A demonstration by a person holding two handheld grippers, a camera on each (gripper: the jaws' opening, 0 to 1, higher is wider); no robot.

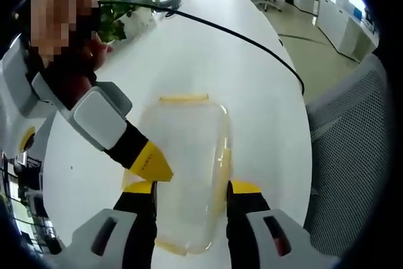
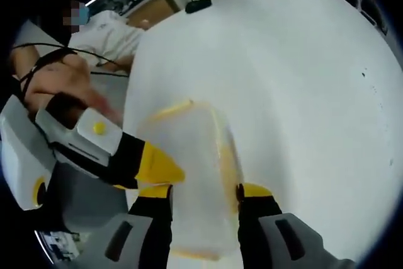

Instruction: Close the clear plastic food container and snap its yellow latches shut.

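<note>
Left gripper view: clear container [image 1: 189, 168] sits on the white tabletop [image 1: 264, 111] near its right edge, lid down. The left hand-held gripper [image 1: 191, 188] straddles it, jaws spread, not clamped.

Right gripper view: right hand-held gripper [image 2: 203, 192] likewise parted around the container [image 2: 189, 181]. Far yellow latch [image 2: 170, 110] looks unsnapped; latching remains.

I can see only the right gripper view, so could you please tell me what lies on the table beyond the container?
Observer: In the left gripper view, a black cable crosses the white table beyond the container.
Operator: Thank you. Is anything else standing there?
Observer: A green plant stands near the table's far end.
Operator: And beside the table?
Observer: A grey mesh chair stands against the table's edge.
</note>
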